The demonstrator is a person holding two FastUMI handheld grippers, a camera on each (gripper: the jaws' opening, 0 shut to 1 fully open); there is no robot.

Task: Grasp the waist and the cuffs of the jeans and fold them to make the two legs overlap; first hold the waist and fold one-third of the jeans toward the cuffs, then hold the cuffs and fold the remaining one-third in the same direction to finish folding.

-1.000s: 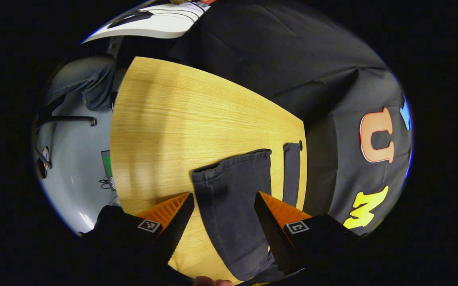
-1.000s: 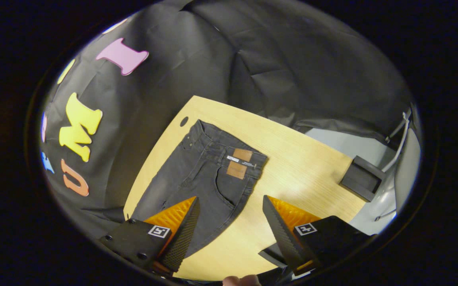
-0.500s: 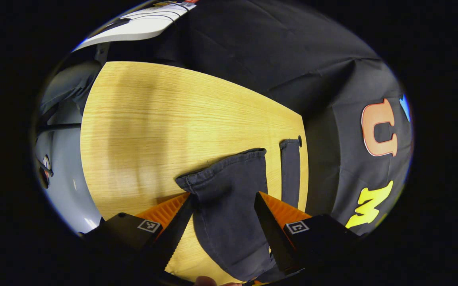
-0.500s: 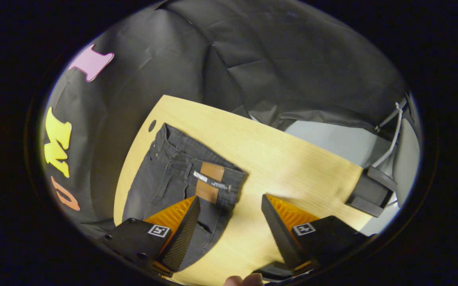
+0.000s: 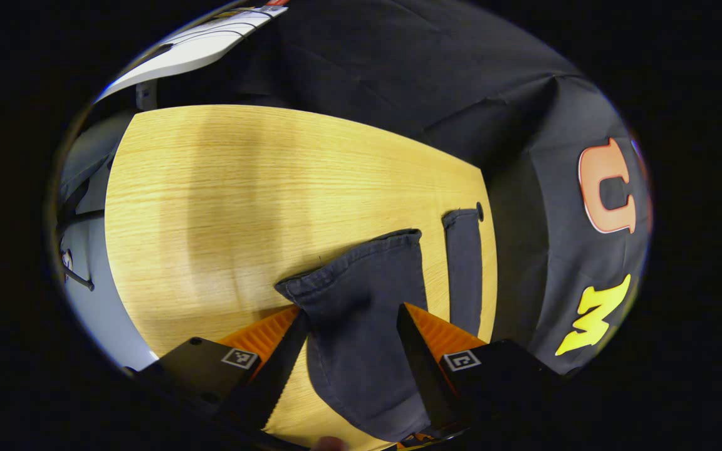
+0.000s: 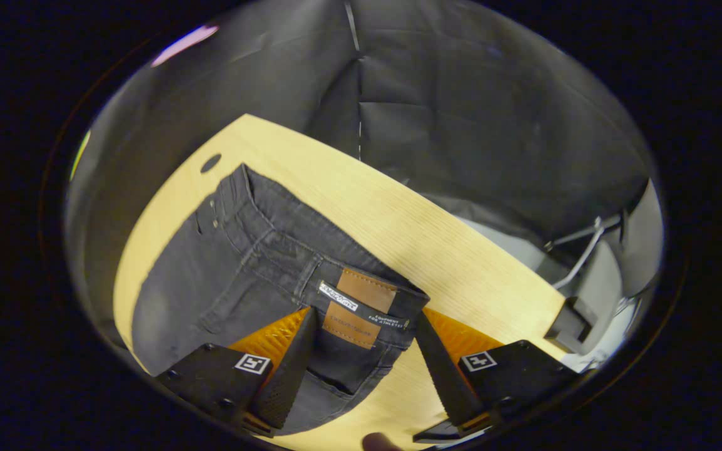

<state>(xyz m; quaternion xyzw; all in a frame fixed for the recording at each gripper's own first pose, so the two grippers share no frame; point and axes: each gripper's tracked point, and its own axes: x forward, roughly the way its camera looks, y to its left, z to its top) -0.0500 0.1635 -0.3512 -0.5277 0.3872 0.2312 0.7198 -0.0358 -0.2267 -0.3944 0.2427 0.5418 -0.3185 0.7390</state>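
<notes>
Now both tongs stand wide over the jeans on the table.

Left tongs straddle one leg near its cuff, fingers apart and not pressing; the second cuff lies just beside it, by the table's edge. Right tongs straddle the waist at the leather patch, fingers spread on either side; whether they touch the cloth cannot be told. The jeans lie flat along the table's far edge.

Open left gripper astride jeans cuff
</notes>
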